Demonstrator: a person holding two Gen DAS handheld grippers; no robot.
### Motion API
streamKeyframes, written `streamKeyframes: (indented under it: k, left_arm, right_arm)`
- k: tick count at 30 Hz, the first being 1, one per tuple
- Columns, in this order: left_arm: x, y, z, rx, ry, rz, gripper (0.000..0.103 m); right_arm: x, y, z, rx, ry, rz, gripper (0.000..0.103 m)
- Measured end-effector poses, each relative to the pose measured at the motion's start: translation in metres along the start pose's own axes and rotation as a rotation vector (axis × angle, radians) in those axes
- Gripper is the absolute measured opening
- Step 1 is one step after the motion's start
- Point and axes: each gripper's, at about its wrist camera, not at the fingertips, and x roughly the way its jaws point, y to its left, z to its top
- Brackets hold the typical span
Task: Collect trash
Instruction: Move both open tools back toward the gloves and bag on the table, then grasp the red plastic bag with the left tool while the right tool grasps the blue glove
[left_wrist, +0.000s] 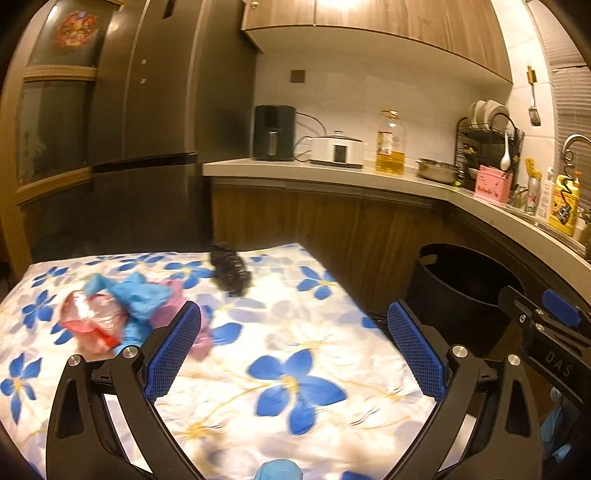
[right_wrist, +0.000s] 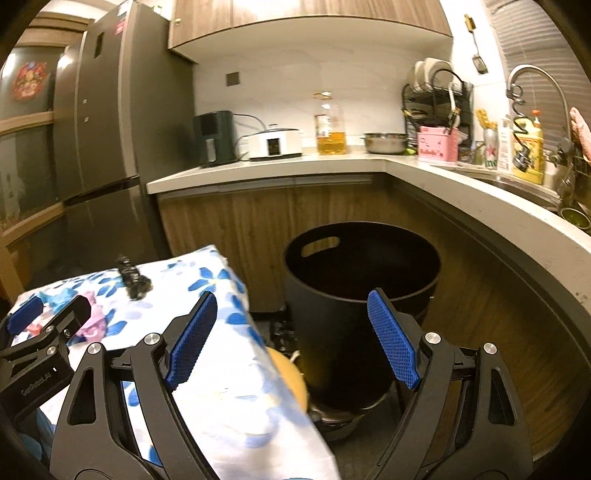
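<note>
Left hand-held gripper (left_wrist: 293, 334) and right hand-held gripper (right_wrist: 291, 338) are being held spread, nothing pinched. Trash pile (left_wrist: 122, 314) is lying on the table (left_wrist: 295, 354) ahead-left of the left one; bin (right_wrist: 362, 291) is sitting ahead of the right. Nothing is being collected yet.

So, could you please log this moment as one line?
left tool open, empty | right tool open, empty | trash on table | bin beside table
</note>
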Motion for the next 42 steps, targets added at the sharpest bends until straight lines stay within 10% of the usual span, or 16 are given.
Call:
streamKeyframes:
  k: [31, 42]
  left_arm:
    - [-0.012, 0.172, -0.017, -0.096, -0.020, 0.356, 0.097]
    - [0.021, 0.206, -0.016, -0.134, 0.046, 0.333, 0.092]
  right_arm:
    - [0.016, 0.140, -0.021, -0.087, 0.047, 0.255, 0.082]
    - [0.039, 0.208, -0.018, -0.131, 0.052, 0.387, 0.082]
